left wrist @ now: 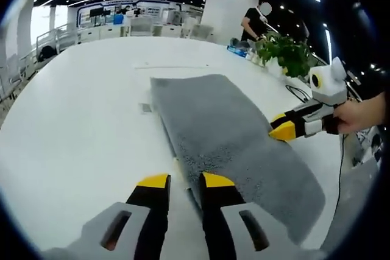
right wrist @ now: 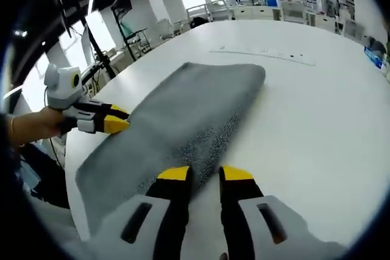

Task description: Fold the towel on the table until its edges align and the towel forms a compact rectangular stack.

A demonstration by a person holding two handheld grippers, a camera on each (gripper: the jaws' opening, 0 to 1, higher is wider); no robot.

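I see the grey towel (left wrist: pixel 231 138) lying folded lengthwise on the white desk (left wrist: pixel 79 108). My left gripper (left wrist: pixel 186 182) sits at its 6 o'clock edge, fingers slightly parted, grasping nothing. My right gripper (right wrist: pixel 205 175) is likewise released at the opposite long edge.

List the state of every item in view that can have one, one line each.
Grey towel: lying on the white table, folded into a long strip with layered edges, not yet a compact stack.
Left gripper: jaws open with a narrow gap, at the towel's long edge, holding nothing.
Right gripper: jaws open with a narrow gap, at the opposite long edge, holding nothing.
Potted plant: upright on the table.
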